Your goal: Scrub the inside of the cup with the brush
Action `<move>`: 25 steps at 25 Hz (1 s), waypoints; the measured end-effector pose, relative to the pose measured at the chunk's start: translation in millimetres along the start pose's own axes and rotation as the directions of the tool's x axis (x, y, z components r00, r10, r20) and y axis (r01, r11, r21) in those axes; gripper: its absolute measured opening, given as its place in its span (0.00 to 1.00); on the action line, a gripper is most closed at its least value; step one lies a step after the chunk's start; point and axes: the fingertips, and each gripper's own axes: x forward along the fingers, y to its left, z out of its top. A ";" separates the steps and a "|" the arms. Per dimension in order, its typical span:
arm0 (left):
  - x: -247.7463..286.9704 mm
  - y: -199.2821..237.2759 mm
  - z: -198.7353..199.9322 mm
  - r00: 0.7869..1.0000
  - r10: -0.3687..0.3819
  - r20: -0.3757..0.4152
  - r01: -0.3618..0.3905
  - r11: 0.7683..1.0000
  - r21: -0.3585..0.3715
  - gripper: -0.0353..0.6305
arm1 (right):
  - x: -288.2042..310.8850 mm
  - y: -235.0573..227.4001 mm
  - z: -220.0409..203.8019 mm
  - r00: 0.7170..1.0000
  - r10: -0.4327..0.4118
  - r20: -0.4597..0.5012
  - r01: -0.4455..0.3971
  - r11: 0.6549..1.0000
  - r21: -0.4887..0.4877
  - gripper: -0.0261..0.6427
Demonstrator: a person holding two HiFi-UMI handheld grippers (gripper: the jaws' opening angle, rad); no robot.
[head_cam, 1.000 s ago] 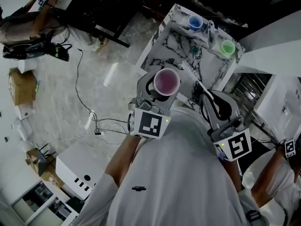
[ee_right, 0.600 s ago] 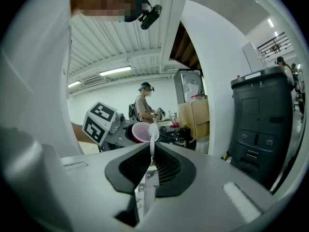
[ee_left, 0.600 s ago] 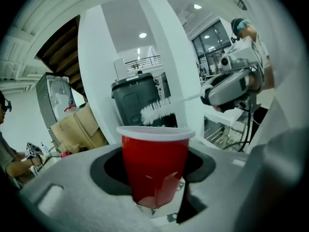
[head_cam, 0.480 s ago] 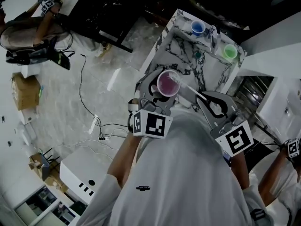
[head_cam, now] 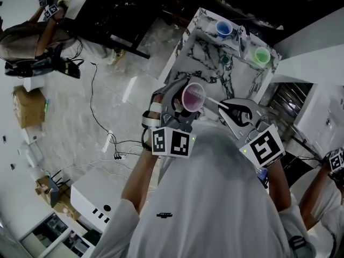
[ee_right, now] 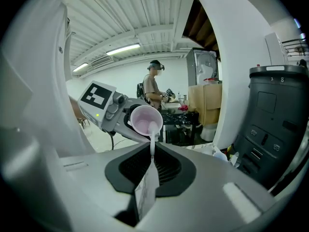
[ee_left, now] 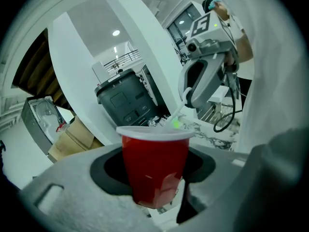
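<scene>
A red cup (head_cam: 193, 97) with a pale pink inside is held in front of my chest by my left gripper (head_cam: 180, 110), which is shut on its sides. In the left gripper view the cup (ee_left: 154, 166) stands upright between the jaws. My right gripper (head_cam: 232, 110) is shut on the white handle of a brush (head_cam: 210, 100), and the brush head reaches over the rim into the cup. In the right gripper view the brush (ee_right: 151, 146) runs straight from the jaws into the cup's mouth (ee_right: 144, 121).
A marble-topped table (head_cam: 215, 69) lies just ahead, with a blue cup (head_cam: 223, 27) and a green cup (head_cam: 261, 55) at its far end. Another person (head_cam: 32, 34) sits at the upper left. Cables (head_cam: 102, 130) and boxes (head_cam: 29, 105) lie on the floor.
My right gripper has swung left toward the cup, and the brush head, which was off to the side, now sits inside the cup's mouth. The cup has shifted slightly forward.
</scene>
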 end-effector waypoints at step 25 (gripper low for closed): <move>7.4 -45.3 -11.1 0.988 -0.131 -0.087 0.147 0.967 0.206 0.45 | -1.6 36.4 -14.5 0.975 0.193 -0.112 -0.204 0.974 -0.100 0.08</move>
